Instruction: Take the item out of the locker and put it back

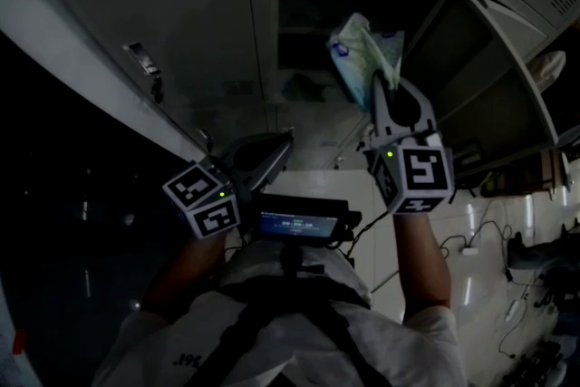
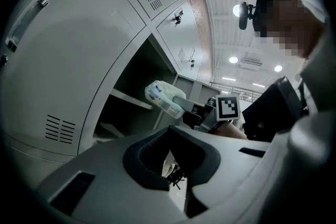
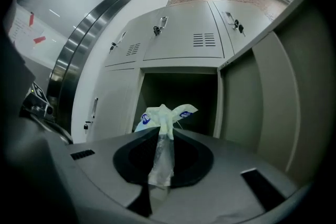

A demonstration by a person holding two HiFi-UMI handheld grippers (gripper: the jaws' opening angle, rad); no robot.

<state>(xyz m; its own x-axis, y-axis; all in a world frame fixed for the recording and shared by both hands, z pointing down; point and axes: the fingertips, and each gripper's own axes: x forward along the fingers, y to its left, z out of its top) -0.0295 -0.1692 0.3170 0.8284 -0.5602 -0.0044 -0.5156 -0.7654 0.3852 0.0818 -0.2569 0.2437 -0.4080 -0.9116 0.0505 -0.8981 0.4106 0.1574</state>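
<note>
A crumpled pale plastic packet with blue print (image 1: 362, 54) is pinched by its twisted tail in my right gripper (image 1: 381, 88), which is shut on it. The packet hangs in front of the open locker compartment (image 1: 308, 23), whose door (image 1: 494, 82) stands swung out to the right. In the right gripper view the packet (image 3: 164, 115) rises from between the jaws of my right gripper (image 3: 160, 136), with the dark locker opening (image 3: 178, 93) straight behind. My left gripper (image 1: 276, 148) stays low at the left, jaws together and empty; its view shows the packet (image 2: 164, 97) beside the open locker (image 2: 131, 107).
Closed grey locker doors (image 1: 181, 32) fill the wall left of the open one, with vented doors (image 3: 202, 34) above. A small device with a lit screen (image 1: 297, 224) sits at the person's chest. Cables (image 1: 507, 285) lie on the white floor at the right.
</note>
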